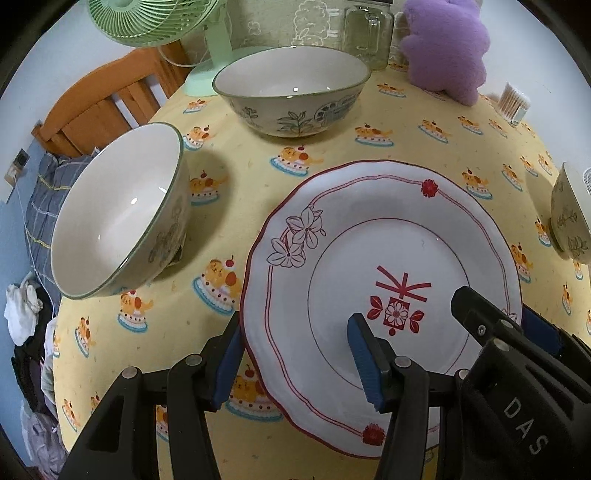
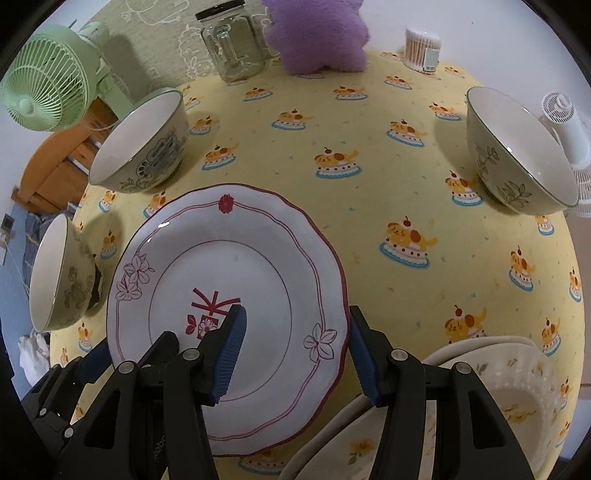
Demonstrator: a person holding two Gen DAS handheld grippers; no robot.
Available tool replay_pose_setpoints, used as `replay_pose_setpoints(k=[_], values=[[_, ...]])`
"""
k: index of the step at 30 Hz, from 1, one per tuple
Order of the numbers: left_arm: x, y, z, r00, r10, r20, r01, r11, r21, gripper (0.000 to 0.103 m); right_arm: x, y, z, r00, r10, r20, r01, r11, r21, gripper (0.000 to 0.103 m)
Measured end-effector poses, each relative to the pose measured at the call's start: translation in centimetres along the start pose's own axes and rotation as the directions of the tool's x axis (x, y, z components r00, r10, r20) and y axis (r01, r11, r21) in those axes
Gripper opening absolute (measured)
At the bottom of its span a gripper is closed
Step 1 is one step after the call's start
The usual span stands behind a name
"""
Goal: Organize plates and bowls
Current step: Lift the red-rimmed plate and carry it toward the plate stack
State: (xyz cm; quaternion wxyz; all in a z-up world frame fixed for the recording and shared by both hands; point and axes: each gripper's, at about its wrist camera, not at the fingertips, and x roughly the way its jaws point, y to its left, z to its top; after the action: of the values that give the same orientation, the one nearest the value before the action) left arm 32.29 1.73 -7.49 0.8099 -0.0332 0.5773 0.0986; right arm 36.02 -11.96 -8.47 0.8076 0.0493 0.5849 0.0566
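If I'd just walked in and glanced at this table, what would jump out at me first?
Probably the white plate with red trim and flower drawings, near the front of the yellow tablecloth, gripped at opposite rims by the left gripper and right gripper. Three green-rimmed bowls stand around it. At the back sit a green fan, a glass jar and a purple plush toy.

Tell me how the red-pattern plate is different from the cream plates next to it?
The red-pattern plate is white with red lines, red flowers and a red rim; the cream plates have small yellow flowers and no red. The red-pattern plate is a single plate held between both grippers' fingers; the cream plates sit stacked, with nothing holding them. Both have wavy edges.
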Motion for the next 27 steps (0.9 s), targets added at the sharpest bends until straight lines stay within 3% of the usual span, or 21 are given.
replay_pose_setpoints(k=[14,27], values=[[1.1,-0.2,2.3,0.999,0.011,0.042,-0.012,1.000,0.011,0.058,1.8,0.0,2.0,1.000,0.003,-0.010,-0.003,1.000,-0.007,0.059],[-0.1,0.5,1.5,1.000,0.000,0.025,0.001,1.000,-0.018,0.059,0.7,0.9,1.9,1.000,-0.016,-0.008,0.016,1.000,-0.026,0.059]])
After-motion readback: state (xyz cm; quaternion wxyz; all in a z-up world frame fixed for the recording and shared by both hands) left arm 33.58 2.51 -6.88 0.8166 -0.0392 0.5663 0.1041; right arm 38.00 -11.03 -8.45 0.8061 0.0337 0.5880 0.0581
